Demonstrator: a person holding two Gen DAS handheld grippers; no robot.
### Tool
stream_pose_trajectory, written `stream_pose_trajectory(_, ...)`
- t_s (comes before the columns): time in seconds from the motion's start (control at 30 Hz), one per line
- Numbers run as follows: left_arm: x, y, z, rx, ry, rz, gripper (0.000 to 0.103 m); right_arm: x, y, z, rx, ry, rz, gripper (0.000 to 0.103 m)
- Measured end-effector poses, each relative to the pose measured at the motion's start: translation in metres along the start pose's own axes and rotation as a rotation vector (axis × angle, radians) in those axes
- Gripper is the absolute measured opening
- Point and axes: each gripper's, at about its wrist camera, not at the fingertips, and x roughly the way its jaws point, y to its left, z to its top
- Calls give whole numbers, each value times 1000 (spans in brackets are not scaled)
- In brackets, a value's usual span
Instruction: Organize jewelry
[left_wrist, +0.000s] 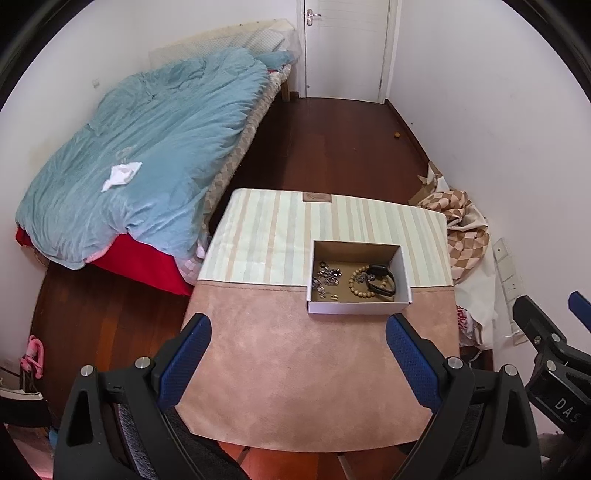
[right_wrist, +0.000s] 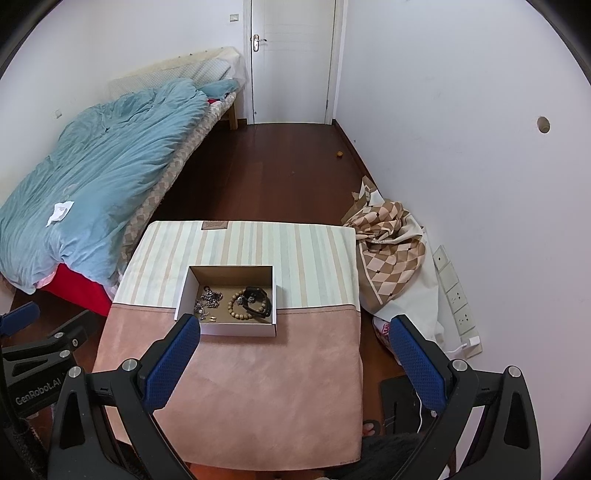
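Jaws of both grippers stand wide apart and grip nothing. Left gripper (left_wrist: 298, 334) hovers over the near, pink part of the table (left_wrist: 303, 387); right gripper (right_wrist: 294, 334) hovers over the same part, its left finger overlapping the near left corner of the box in its view. White cardboard box (right_wrist: 236, 329) sits on the table across the seam between pink and striped cloth. Inside lie a silver chain tangle (left_wrist: 327, 277) at left, a wooden bead bracelet (left_wrist: 360, 283) at centre, and a black watch (left_wrist: 380, 280) resting across the bracelet. Small gold pieces (left_wrist: 333, 297) lie near the front wall.
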Motion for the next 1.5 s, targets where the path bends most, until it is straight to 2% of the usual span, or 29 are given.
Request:
stream_pose_trajectory(0.33,-12,-1,0,10,-26,5,97,-3,3,-3,1,-8,8,103)
stream_pose_trajectory(1.5,-16,1,0,19,-25,0,97,-5,2,0,1,-11,13,103)
